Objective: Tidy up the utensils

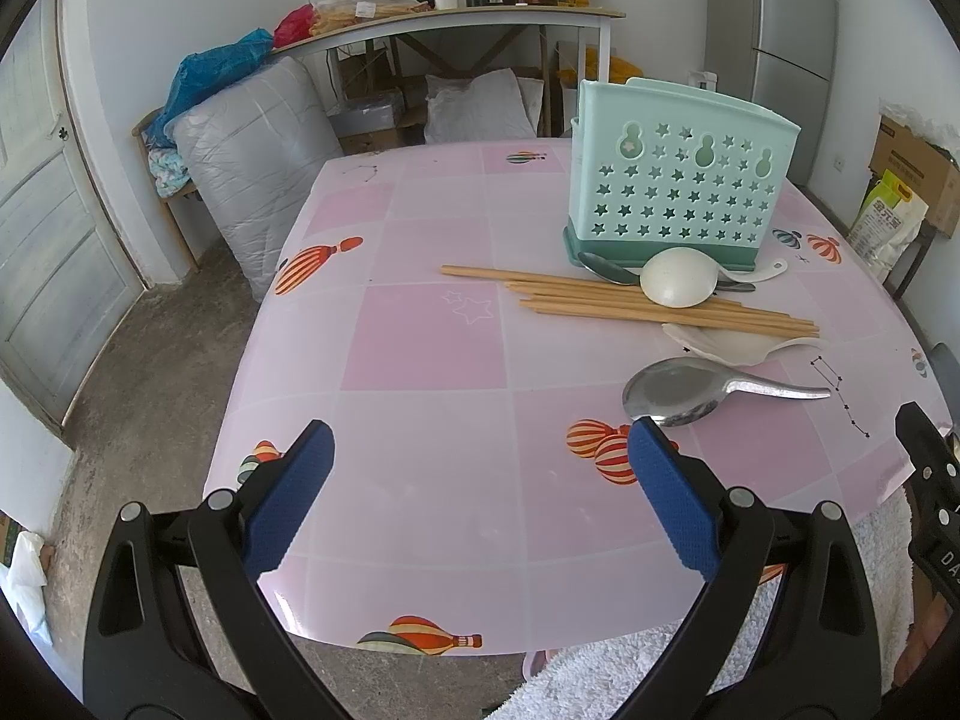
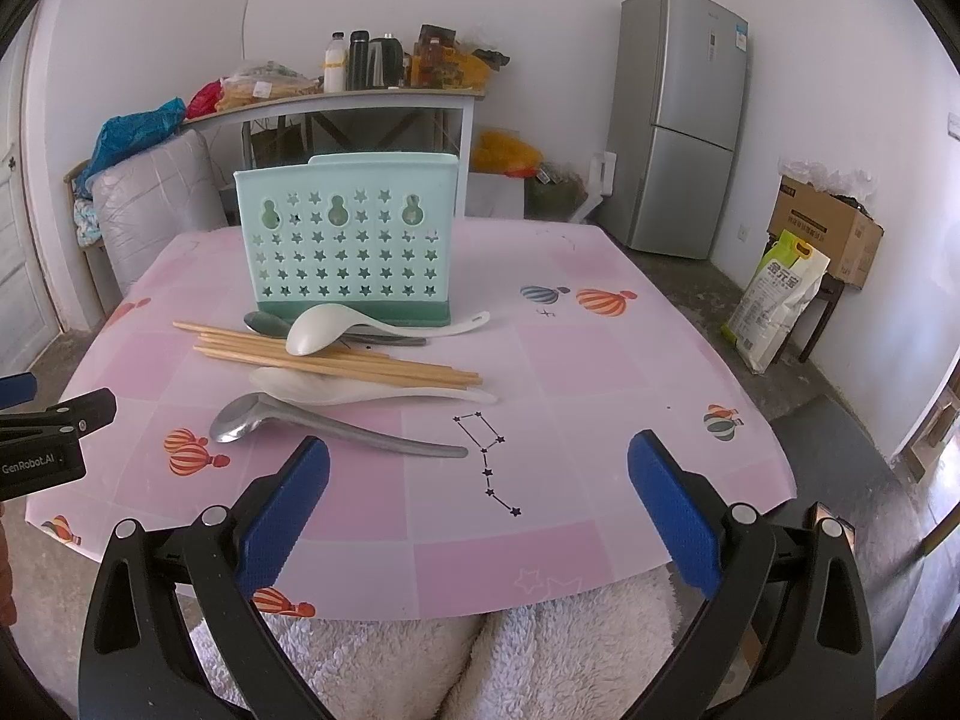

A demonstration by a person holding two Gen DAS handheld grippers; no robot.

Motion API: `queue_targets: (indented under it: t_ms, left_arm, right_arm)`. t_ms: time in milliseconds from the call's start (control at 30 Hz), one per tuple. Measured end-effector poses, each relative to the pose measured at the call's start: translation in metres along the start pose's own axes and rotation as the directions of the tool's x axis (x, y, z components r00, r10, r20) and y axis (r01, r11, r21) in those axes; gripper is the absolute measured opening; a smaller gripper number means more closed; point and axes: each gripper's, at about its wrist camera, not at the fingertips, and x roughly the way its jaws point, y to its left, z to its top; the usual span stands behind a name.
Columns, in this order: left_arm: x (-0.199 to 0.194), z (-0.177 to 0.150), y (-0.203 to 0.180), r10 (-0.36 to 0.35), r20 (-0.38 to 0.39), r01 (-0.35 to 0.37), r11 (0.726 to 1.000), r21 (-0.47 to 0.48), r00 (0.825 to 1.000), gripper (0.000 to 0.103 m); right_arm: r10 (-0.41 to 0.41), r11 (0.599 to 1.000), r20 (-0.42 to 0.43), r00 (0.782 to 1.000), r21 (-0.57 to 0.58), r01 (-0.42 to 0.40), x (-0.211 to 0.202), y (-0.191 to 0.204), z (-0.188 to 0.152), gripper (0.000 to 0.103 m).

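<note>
A mint-green utensil holder with star cut-outs stands upright on the pink table. In front of it lie several wooden chopsticks, a white spoon resting on them, a second white spoon, a dark metal spoon by the holder's base, and a large metal spoon nearest me. My left gripper hangs open over the table's near left part. My right gripper is open too, just right of the large spoon's handle.
A white fluffy cloth lies below the table's near edge. Behind the table stand a cluttered shelf, a wrapped grey bundle and a fridge. A cardboard box and a bag sit at the right.
</note>
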Motion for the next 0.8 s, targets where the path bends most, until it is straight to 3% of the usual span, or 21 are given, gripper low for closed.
queue_targets:
  t_ms: [800]
  left_arm:
    - [-0.0023,0.0013,0.0021,0.000,0.000,0.000,1.000,-0.003,1.000,0.094]
  right_arm:
    - [-0.001,1.000,0.005,1.000,-0.004,0.001,-0.0001,0.0012,0.0023,0.097]
